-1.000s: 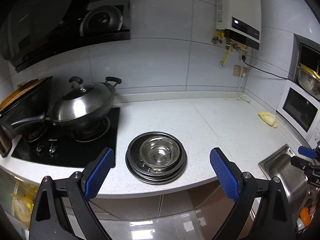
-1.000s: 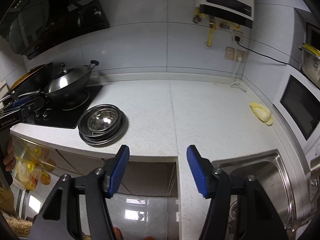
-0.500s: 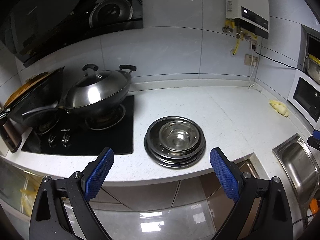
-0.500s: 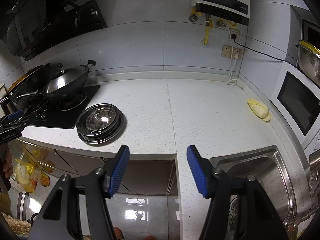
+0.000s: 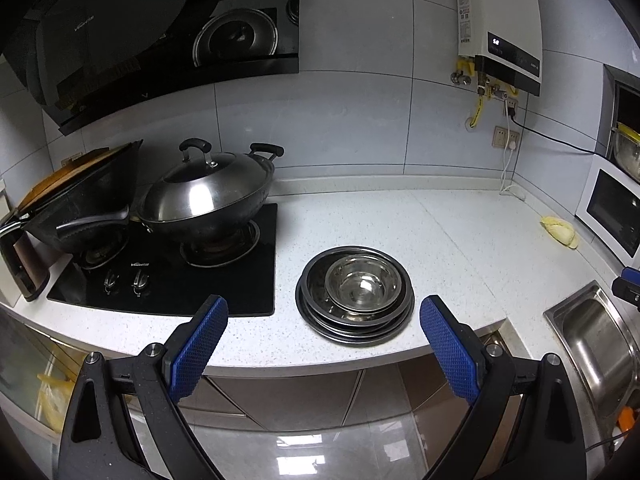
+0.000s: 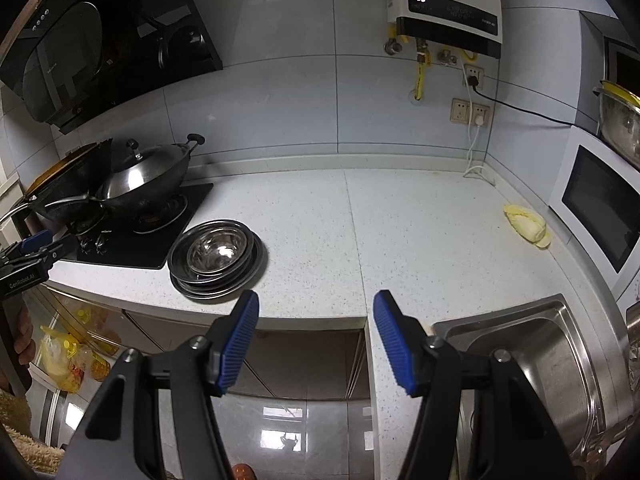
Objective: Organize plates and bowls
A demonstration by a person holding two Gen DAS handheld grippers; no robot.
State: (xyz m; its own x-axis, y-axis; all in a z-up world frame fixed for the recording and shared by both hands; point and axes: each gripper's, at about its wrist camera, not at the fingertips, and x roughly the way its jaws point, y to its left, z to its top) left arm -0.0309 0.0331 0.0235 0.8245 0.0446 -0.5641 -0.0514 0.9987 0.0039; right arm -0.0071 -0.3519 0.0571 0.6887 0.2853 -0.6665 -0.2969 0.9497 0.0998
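A stack of steel plates (image 5: 320,320) with a steel bowl (image 5: 362,284) on top sits near the front edge of the white counter, right of the hob. The stack shows in the right wrist view too (image 6: 240,276), with the bowl (image 6: 214,252) in it. My left gripper (image 5: 322,344) is open and empty, held in front of the counter edge, just short of the stack. My right gripper (image 6: 316,336) is open and empty, off the counter edge, right of the stack and left of the sink.
A lidded wok (image 5: 208,200) and a black pan (image 5: 80,208) stand on the black hob (image 5: 168,280). A steel sink (image 6: 532,360) is at the right. A yellow cloth (image 6: 526,226) lies by the microwave (image 6: 600,200). The counter (image 6: 400,220) between stack and cloth is bare.
Both grippers have risen and drawn back a little; the left view has swung so the stack now sits between its fingers. Jaws stayed open. The stack has not moved.
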